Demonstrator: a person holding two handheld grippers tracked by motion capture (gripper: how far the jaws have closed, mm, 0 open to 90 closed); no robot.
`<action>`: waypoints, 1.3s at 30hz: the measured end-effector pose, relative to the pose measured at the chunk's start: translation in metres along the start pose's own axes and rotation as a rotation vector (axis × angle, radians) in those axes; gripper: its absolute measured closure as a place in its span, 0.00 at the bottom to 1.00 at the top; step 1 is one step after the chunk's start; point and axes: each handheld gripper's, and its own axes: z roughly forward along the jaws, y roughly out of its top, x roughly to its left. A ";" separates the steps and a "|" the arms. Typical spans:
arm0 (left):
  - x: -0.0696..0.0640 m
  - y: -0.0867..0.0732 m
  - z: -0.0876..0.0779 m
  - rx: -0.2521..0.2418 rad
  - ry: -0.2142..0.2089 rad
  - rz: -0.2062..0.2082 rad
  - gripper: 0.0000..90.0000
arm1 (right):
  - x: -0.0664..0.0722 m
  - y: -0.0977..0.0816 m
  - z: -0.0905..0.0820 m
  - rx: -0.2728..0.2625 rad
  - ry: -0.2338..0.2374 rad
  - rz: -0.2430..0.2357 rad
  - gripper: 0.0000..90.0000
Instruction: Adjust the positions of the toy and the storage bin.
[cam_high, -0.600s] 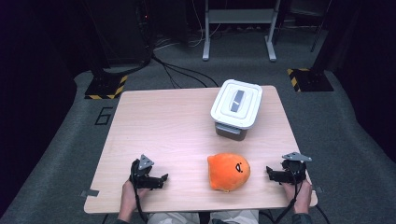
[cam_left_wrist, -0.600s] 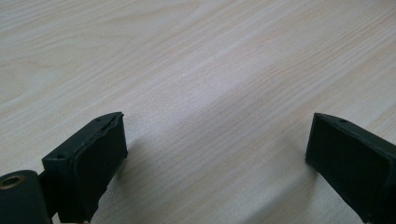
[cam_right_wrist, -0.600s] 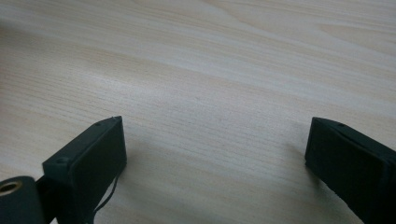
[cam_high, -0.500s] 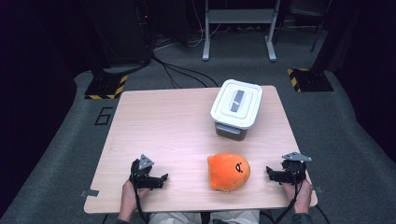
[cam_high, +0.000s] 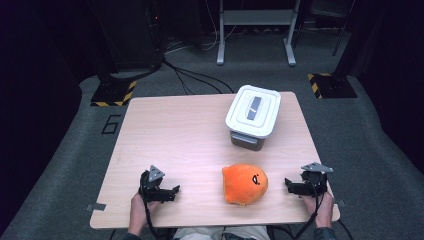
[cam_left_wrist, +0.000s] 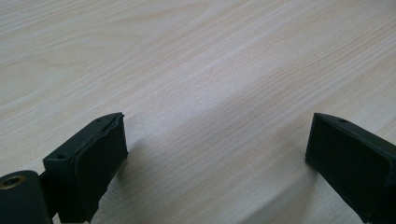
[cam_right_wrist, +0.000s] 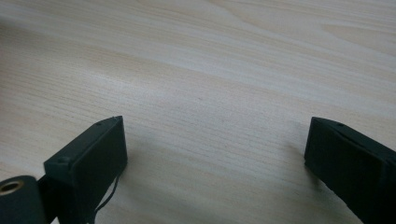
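An orange plush toy (cam_high: 244, 183) with a small black face mark lies on the wooden table (cam_high: 185, 135) near its front edge. Behind it a white lidded plastic box (cam_high: 253, 115) stands at the back right. My left gripper (cam_high: 172, 192) rests low on the table at the front left, open, its jaws pointing right toward the plush. My right gripper (cam_high: 289, 186) rests at the front right, open, jaws pointing left toward the plush. In the left gripper view my left gripper (cam_left_wrist: 215, 154) has bare wood between wide jaws. The right gripper (cam_right_wrist: 215, 154) in its own view looks the same.
Dark grey carpet surrounds the table. Black stands with yellow-black striped bases (cam_high: 112, 92) sit on the floor behind it, with cables and a metal frame (cam_high: 255, 30) farther back. A hand holds each gripper at the table's front edge.
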 end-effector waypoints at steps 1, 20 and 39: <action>0.000 0.000 0.000 0.000 -0.001 0.000 0.06 | 0.000 0.000 0.000 0.002 0.000 0.000 0.06; 0.002 0.001 0.000 0.009 -0.007 0.003 0.06 | 0.008 0.008 -0.028 -0.033 0.052 0.044 0.01; 0.002 0.001 0.000 0.008 -0.006 0.003 0.06 | 0.034 0.037 -0.060 -0.068 0.116 -0.030 0.01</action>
